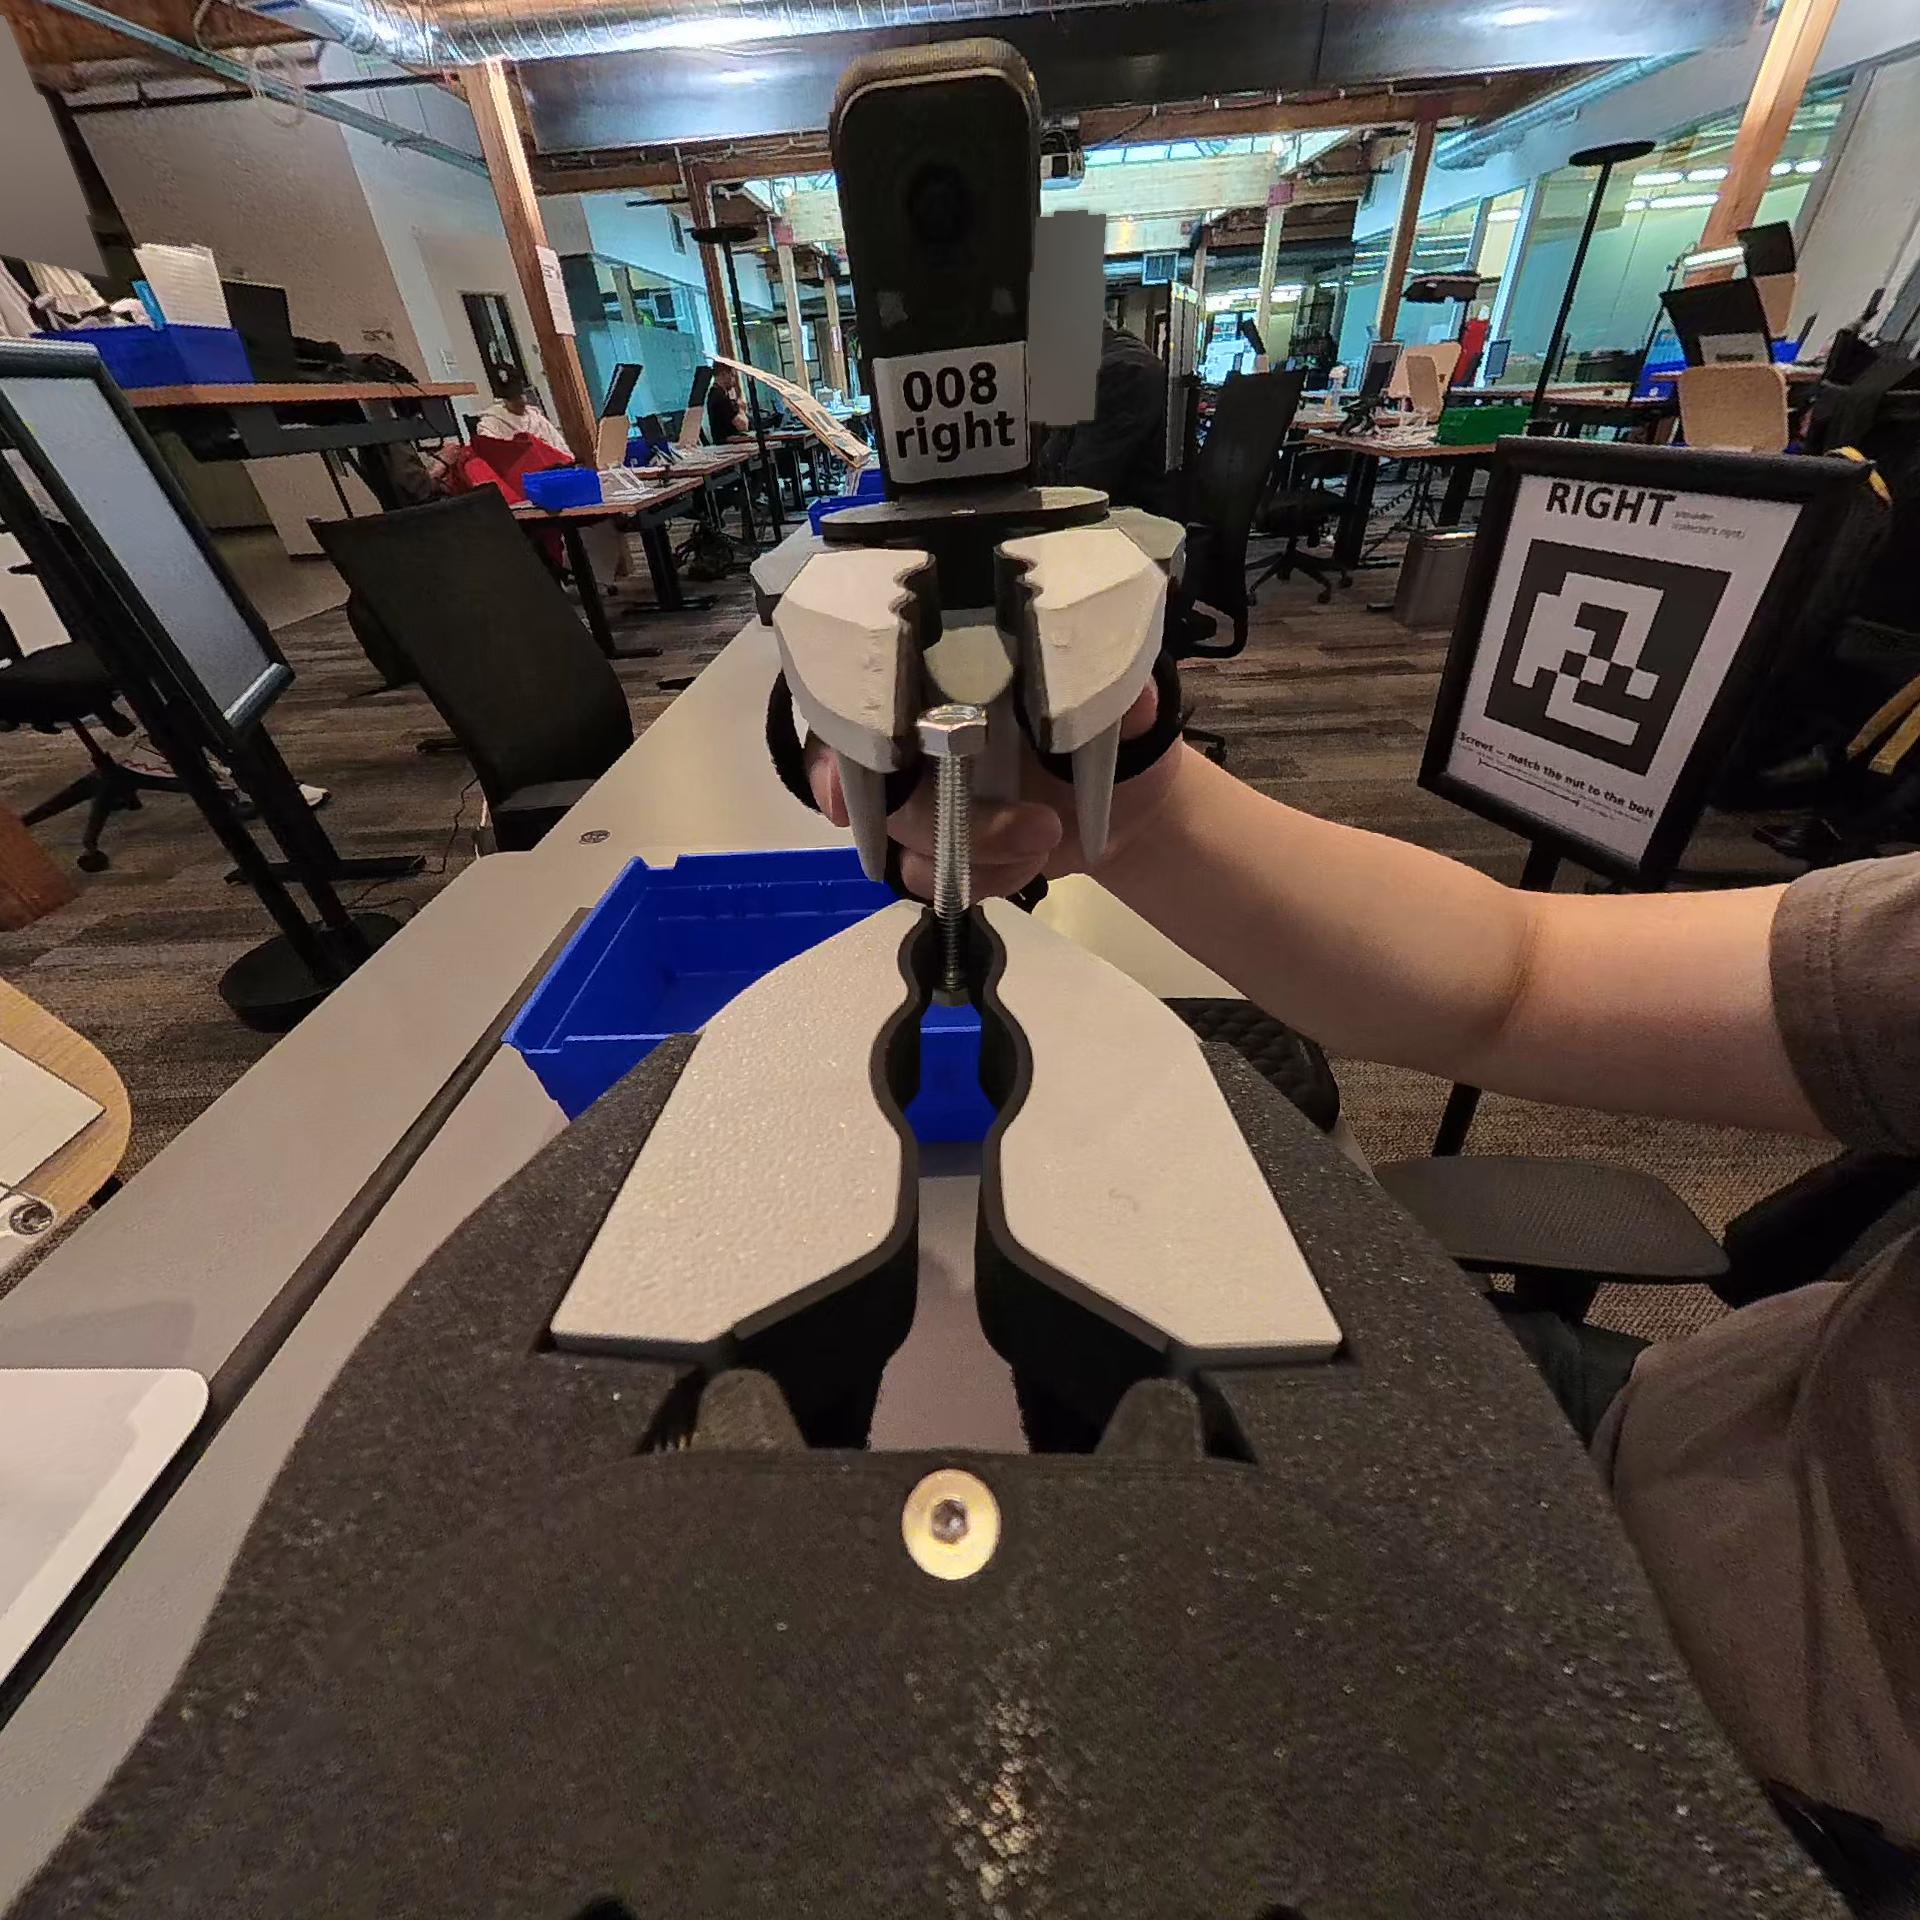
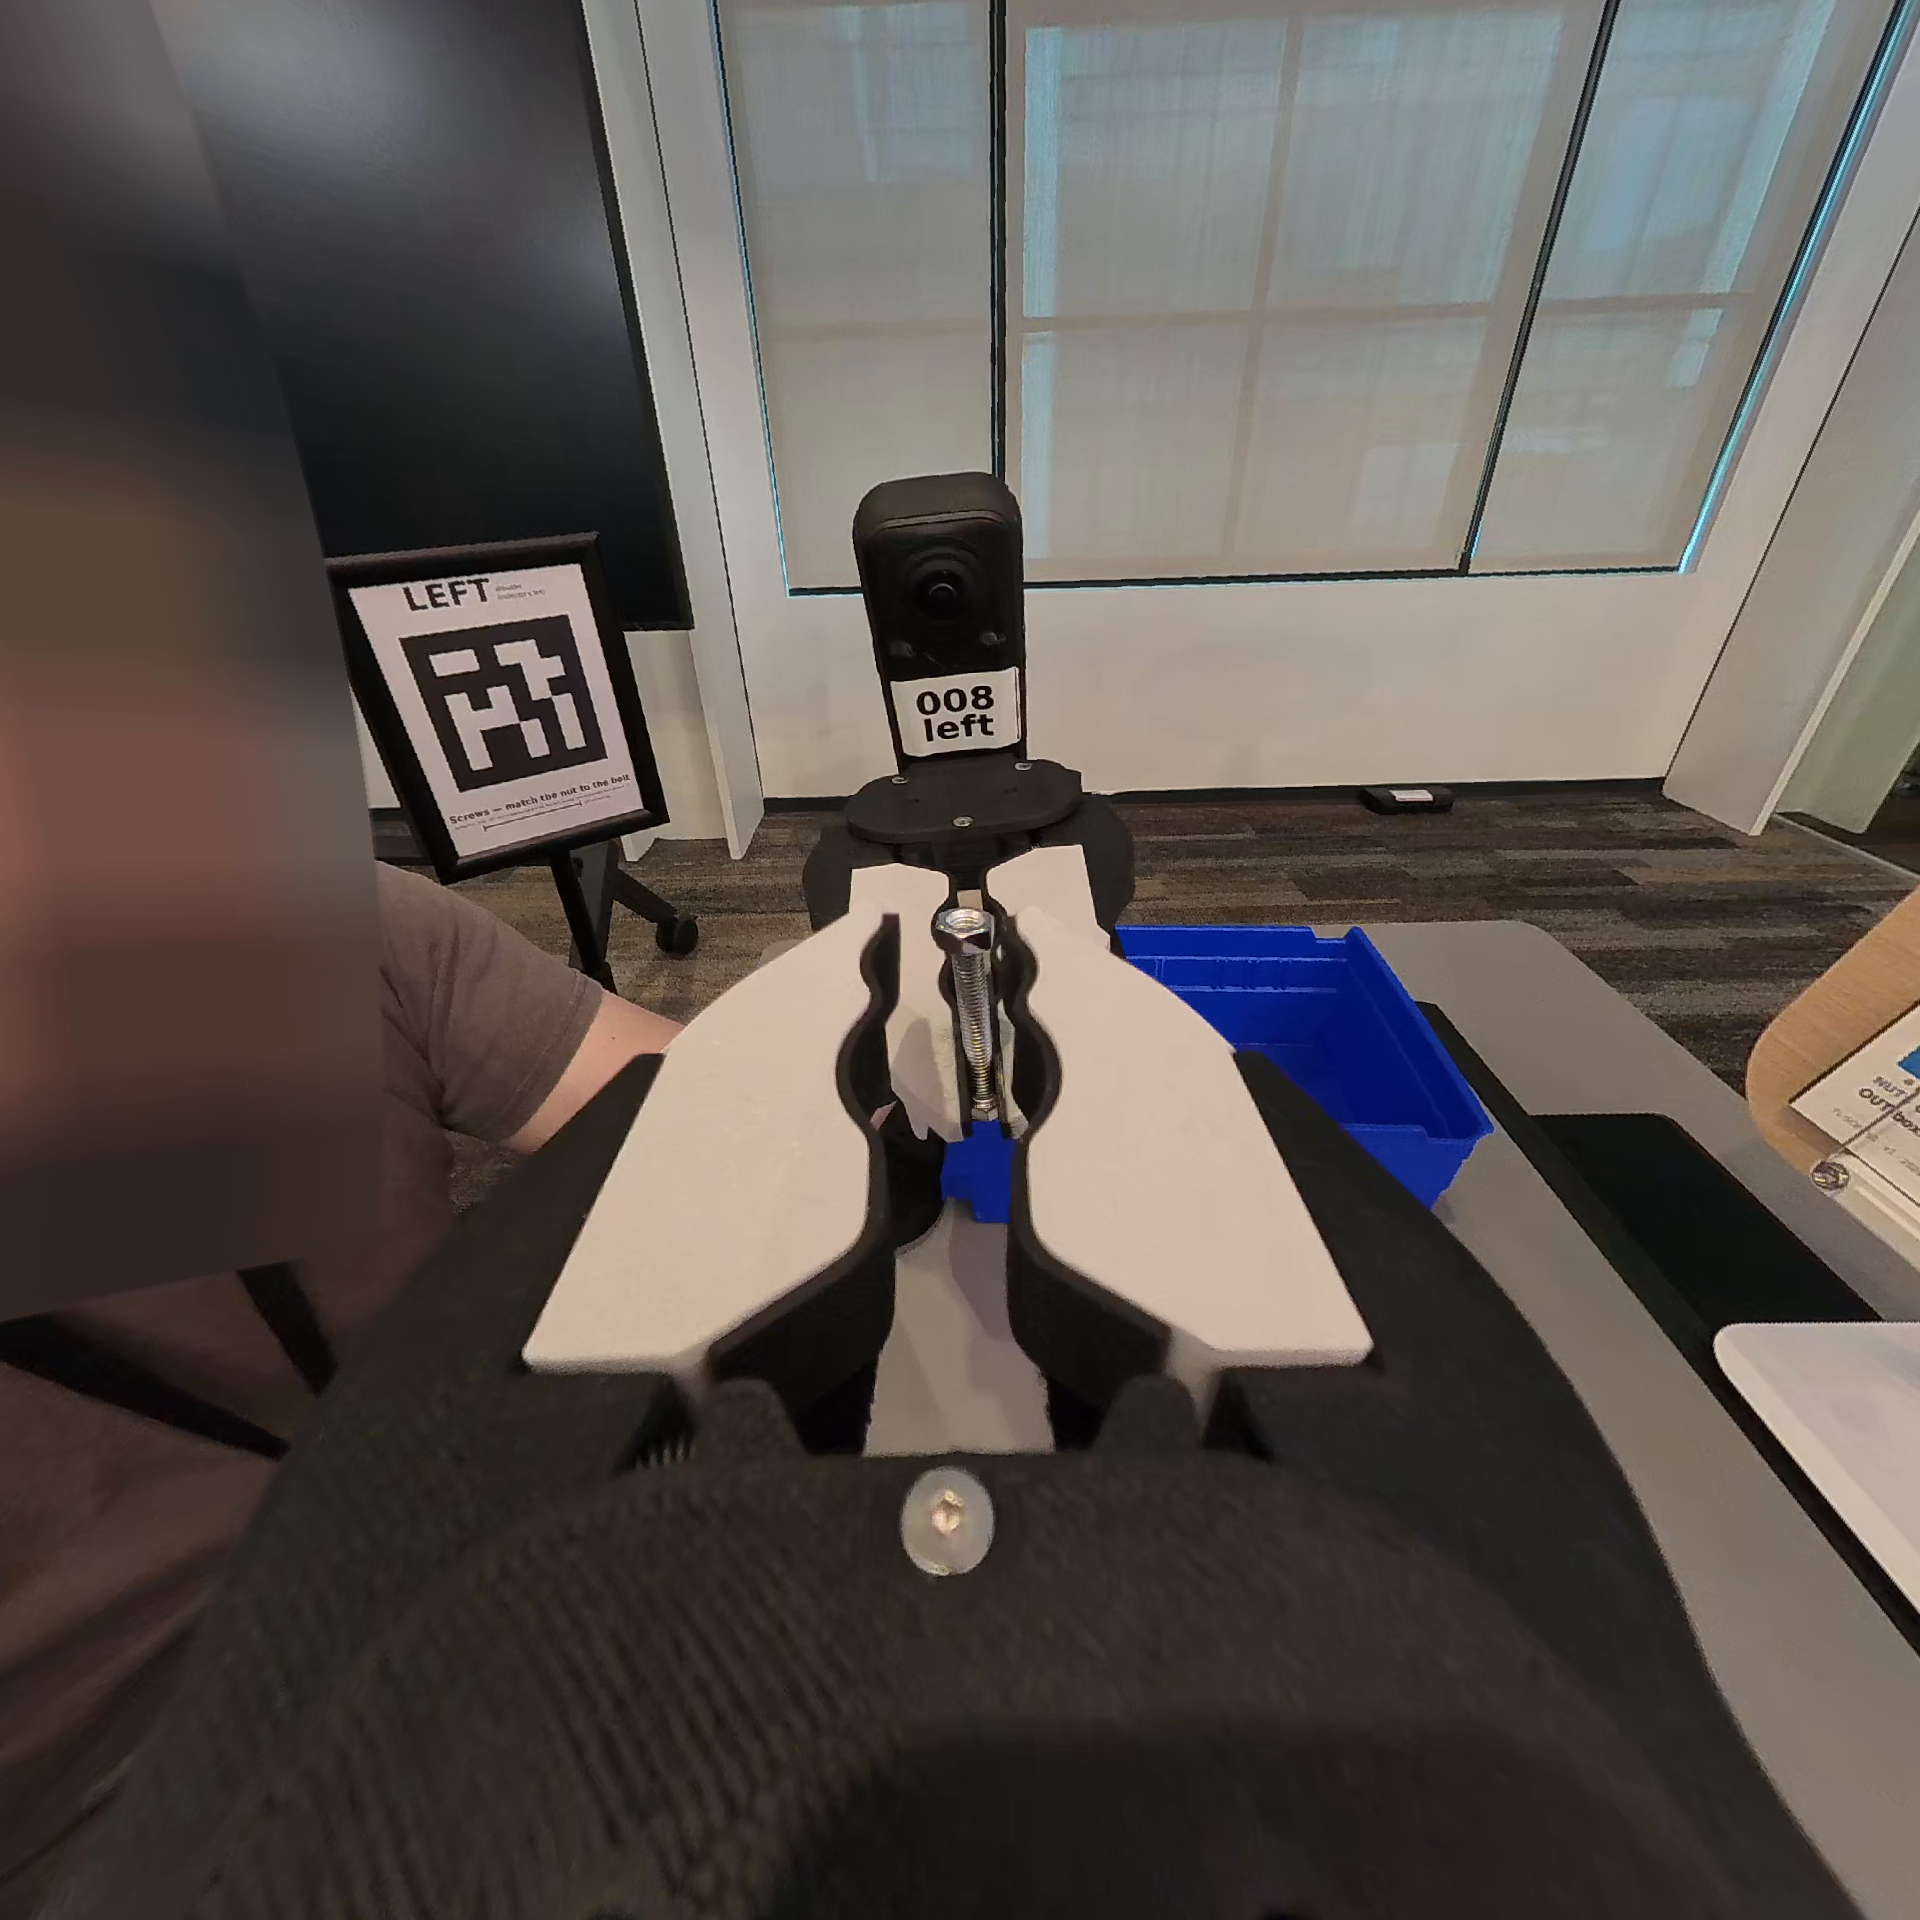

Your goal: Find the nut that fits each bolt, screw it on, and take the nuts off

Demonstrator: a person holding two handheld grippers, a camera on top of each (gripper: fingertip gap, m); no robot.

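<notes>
We worked at a grey table (image 1: 312,1091) in an open office, with desks and chairs behind and a tall window wall on the other side. A blue bin (image 1: 707,956) sat on the table just under our two tools, and a framed marker sign (image 1: 1621,644) stood on a stand to one side.

We held both grippers up above the bin, facing each other tip to tip. Our left gripper (image 1: 951,935) had its fingers nearly together, pinching the threaded end of a silver bolt (image 1: 952,821). The bolt ran straight across the gap, its hex head (image 1: 952,727) toward the right gripper (image 1: 982,790). In the right wrist view that gripper (image 2: 971,1101) had its fingers drawn in narrowly around the hex end, while the far end of the bolt (image 2: 977,1023) sat between the left gripper's (image 2: 966,914) fingers. We could not tell whether the right fingers were actually pressing on the head. We could make out a hex piece (image 2: 961,930) at the far end too, probably a nut.
</notes>
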